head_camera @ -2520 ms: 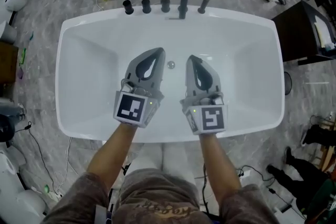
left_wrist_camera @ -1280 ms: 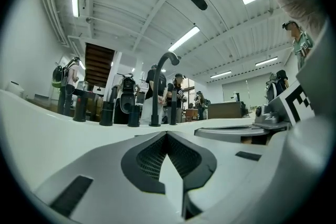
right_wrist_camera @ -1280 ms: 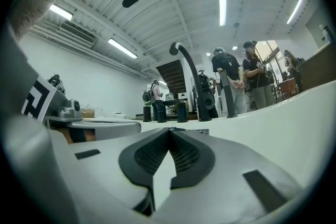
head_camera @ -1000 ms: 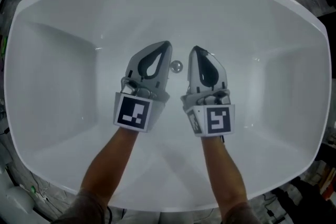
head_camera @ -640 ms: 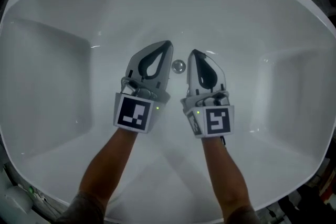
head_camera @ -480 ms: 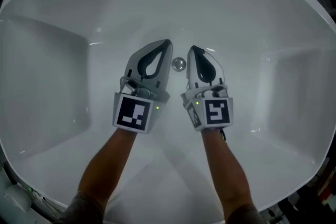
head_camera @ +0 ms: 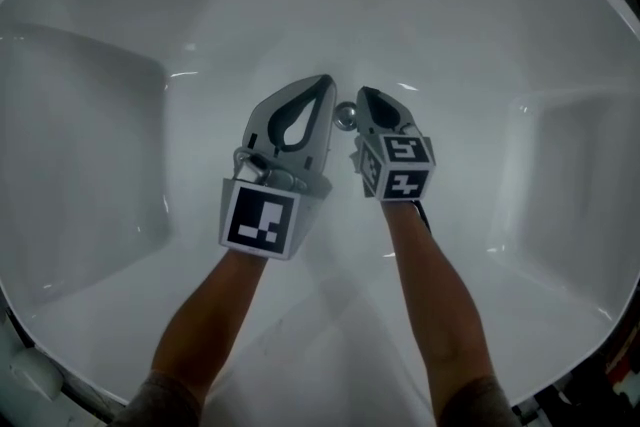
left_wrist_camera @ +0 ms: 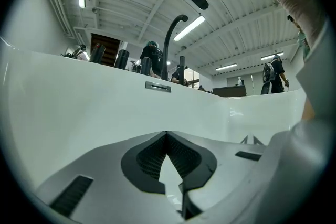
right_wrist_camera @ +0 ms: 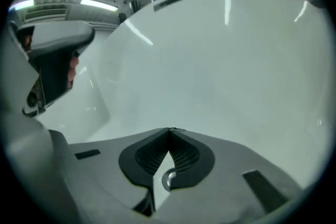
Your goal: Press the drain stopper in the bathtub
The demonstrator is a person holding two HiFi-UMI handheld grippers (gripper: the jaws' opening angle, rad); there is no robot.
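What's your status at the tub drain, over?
Left gripper shut, empty. Right gripper shut, tilted down beside drain stopper; contact unclear. Nothing in the way.

White bathtub [head_camera: 120, 175], central drain stopper [head_camera: 345, 115]

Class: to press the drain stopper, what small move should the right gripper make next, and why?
Probably ease the right gripper down onto the drain stopper. Its jaws are together as one tip, the chrome stopper shows just beneath them, and in the head view the tip sits beside it, not clearly on it.
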